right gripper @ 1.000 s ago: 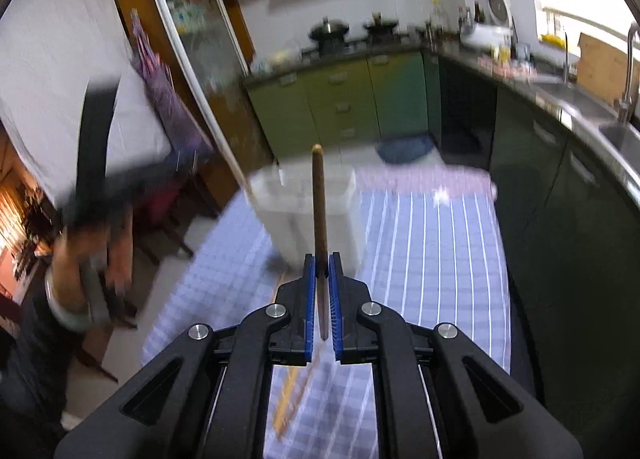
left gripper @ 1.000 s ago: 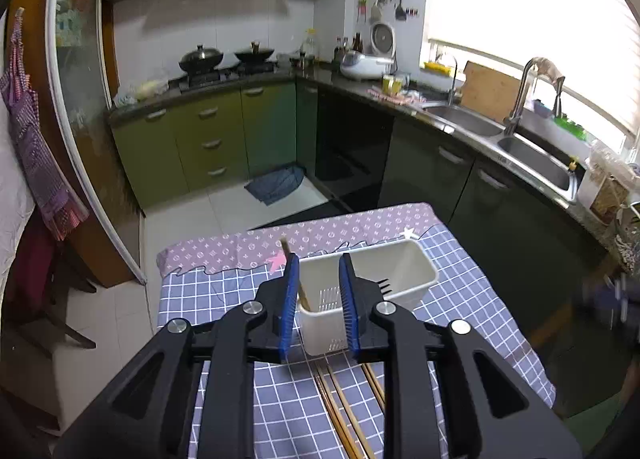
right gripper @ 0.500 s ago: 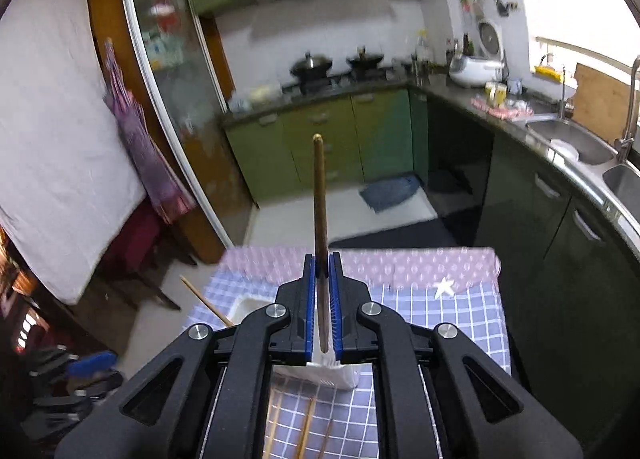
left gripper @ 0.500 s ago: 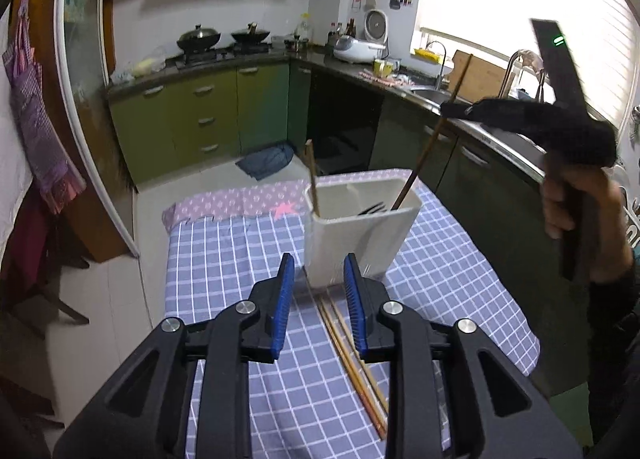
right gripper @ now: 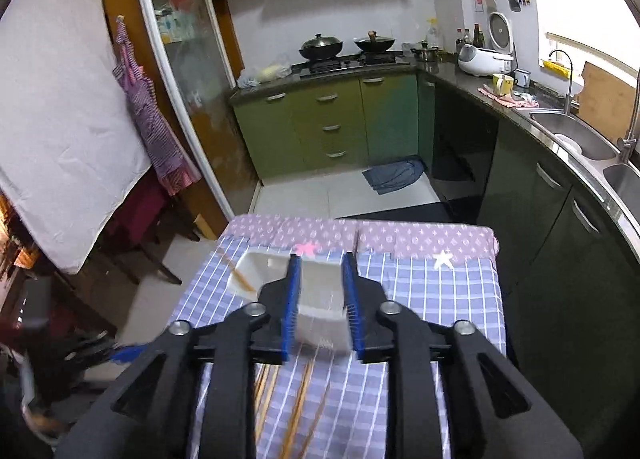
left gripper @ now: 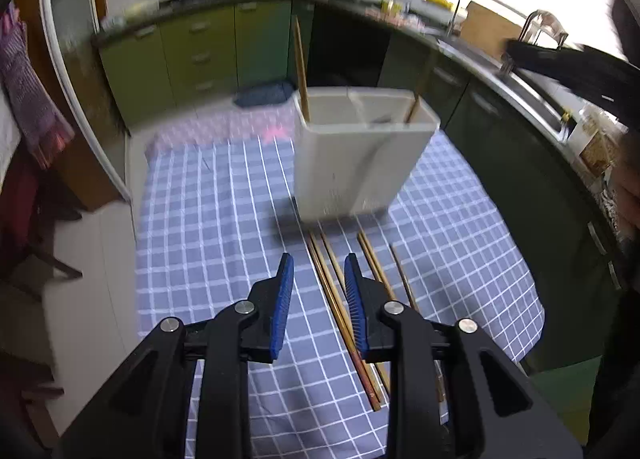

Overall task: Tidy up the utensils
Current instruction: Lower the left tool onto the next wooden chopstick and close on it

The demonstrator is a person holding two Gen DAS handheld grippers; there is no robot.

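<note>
A white utensil caddy (left gripper: 356, 155) stands on the checked tablecloth (left gripper: 208, 219). One chopstick (left gripper: 301, 67) stands in its left corner and another (left gripper: 416, 99) leans at its right side. Several loose chopsticks (left gripper: 340, 299) lie on the cloth in front of it. My left gripper (left gripper: 319, 291) is open and empty, low over those chopsticks. My right gripper (right gripper: 320, 299) is open and empty above the caddy (right gripper: 312, 299); it shows as a black shape at the right edge of the left wrist view (left gripper: 572, 75). A chopstick (right gripper: 236, 275) leans in the caddy's left corner.
The table stands in a kitchen with green cabinets (right gripper: 328, 127), a stove with pans (right gripper: 344, 47) and a sink (right gripper: 576, 139) along the right counter. Loose chopsticks (right gripper: 296, 411) lie near the table's front edge. A star sticker (right gripper: 442, 259) marks the far cloth.
My right gripper has opened and let go of the chopstick, which now leans in the caddy. My left gripper has dropped lower toward the loose chopsticks.
</note>
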